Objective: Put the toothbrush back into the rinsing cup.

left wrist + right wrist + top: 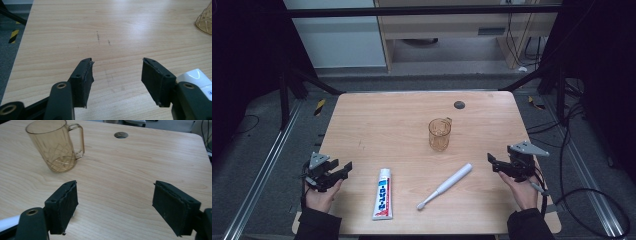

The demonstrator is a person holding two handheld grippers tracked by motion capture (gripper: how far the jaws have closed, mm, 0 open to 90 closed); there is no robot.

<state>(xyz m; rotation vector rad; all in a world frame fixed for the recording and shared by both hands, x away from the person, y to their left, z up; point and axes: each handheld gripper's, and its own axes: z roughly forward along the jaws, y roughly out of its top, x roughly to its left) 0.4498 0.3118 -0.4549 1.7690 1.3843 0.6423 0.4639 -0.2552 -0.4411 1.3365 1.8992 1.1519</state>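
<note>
A clear amber plastic mug with a handle [439, 134] stands near the middle of the light wooden bench [387, 125]. A round dark hole in the bench top [459, 105] lies at 1 o'clock from the mug. A white electric toothbrush [445, 186] lies at 6 o'clock from the mug. A white tube of toothpaste [383, 194] lies at 9 o'clock from the toothbrush, apart from it.

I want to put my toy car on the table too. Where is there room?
The far left of the table, beyond the toothpaste and left of the amber cup, is bare. So is the patch right of the cup, near the round hole. The near middle, with toothpaste and toothbrush, is more crowded.
</note>
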